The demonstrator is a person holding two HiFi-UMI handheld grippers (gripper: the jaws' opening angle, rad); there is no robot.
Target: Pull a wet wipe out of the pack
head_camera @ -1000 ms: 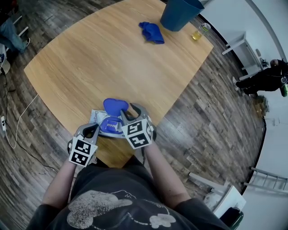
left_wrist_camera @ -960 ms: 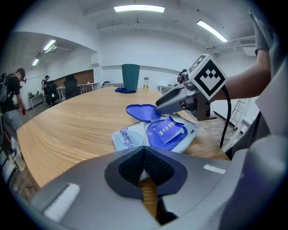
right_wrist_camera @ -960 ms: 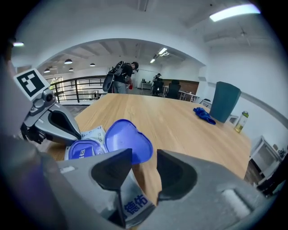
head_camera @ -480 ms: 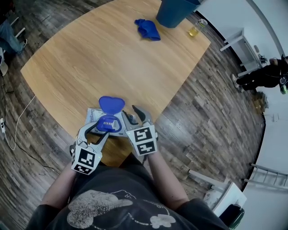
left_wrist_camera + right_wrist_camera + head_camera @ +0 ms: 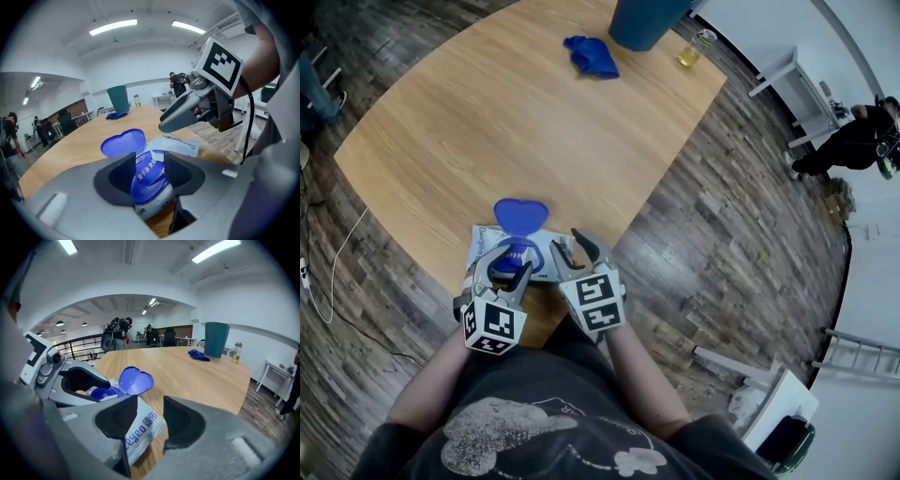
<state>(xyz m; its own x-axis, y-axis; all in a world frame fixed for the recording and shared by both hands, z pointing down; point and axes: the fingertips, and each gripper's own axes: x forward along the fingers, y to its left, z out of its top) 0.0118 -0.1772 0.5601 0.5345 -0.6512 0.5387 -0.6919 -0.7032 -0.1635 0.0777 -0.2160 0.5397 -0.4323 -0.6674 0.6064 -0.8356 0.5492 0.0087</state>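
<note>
And here's the wet wipe pack (image 5: 487, 244), lying flat at the near edge of the wooden table (image 5: 487, 122), right in front of the person. Its blue heart-shaped lid (image 5: 520, 214) is flipped open and lies back on the far side, with the blue dispenser patch exposed below it.

Left gripper (image 5: 508, 265) is poised right over that dispenser. Its jaws have just been opening and now stand wide apart. In the left gripper view the blue patch shows in the gap between the pads, but neither pad presses on it.

Right gripper (image 5: 566, 246) sits just beside the left one, over the right end of the pack. Its jaws are apart at a middling spread. In the right gripper view the printed corner of the pack shows below the gap, nothing pinched. Both grippers angle down toward the table, marker cubes facing up at the head camera.

Far across the table there's a crumpled blue cloth (image 5: 591, 56), just beside a dark teal bin (image 5: 642, 19), and a small bottle of yellowish liquid (image 5: 696, 49) at the corner. Wood-plank floor (image 5: 722, 234) all round, with a person in dark clothes (image 5: 858, 141) off to the right
</note>
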